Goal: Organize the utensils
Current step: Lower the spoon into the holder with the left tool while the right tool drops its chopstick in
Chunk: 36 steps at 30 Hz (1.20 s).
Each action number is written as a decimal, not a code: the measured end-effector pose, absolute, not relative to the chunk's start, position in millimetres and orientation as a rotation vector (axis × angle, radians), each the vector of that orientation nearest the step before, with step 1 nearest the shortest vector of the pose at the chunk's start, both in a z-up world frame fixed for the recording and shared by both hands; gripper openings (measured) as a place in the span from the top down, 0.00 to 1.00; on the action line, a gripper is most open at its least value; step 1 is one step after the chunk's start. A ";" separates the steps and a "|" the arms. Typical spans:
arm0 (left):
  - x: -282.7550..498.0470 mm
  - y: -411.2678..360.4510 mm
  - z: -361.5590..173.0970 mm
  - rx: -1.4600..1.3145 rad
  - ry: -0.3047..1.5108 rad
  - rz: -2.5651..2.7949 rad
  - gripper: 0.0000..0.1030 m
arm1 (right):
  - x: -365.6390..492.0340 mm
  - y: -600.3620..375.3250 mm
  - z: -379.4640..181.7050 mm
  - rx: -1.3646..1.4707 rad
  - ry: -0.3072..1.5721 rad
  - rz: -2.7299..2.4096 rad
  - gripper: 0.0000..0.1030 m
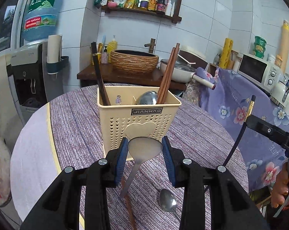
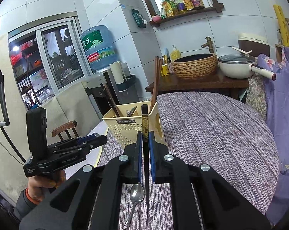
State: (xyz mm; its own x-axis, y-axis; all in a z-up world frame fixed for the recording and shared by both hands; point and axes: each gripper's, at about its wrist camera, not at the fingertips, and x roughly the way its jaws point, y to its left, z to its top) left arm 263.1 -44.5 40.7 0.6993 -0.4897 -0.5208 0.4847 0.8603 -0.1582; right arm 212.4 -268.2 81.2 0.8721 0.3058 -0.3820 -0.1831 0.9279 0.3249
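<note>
Left gripper (image 1: 145, 147) squeezes a big spoon (image 1: 142, 149) by its bowl, right in front of the yellow basket (image 1: 138, 118). Right gripper (image 2: 144, 136) pinches a black chopstick (image 2: 145, 134) tight, with a small spoon (image 2: 137, 193) lying under it. Lift each one above the rim, then drop it straight down into its own slot.

Clothed table (image 1: 192, 130), cream caddy (image 1: 138, 122), spoon (image 1: 167, 203), perhaps chopstick (image 1: 130, 209)

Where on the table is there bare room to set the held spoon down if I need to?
Right of the cream utensil holder, the striped tablecloth lies bare to the table's far and right edges. The near middle is crowded: a spoon and a brown chopstick lie below the left gripper, which grips a spoon.
</note>
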 end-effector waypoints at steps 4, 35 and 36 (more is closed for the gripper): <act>262.8 -38.9 43.3 -0.024 0.581 -0.542 0.65 | 212.3 -265.8 87.3 0.271 0.434 0.261 0.92; 334.9 -45.8 135.7 -0.190 0.410 -0.480 0.65 | 323.0 -239.3 193.7 0.186 0.265 0.189 0.92; 336.5 -45.1 125.8 -0.199 0.430 -0.481 0.65 | 327.7 -237.7 183.9 0.184 0.285 0.185 0.92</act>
State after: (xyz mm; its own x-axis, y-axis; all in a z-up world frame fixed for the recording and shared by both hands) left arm 336.5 -45.1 125.8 0.7996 -0.4866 -0.3520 0.4042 0.8695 -0.2838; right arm 327.7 -237.7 183.9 0.9430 0.2068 -0.2609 -0.1550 0.9663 0.2055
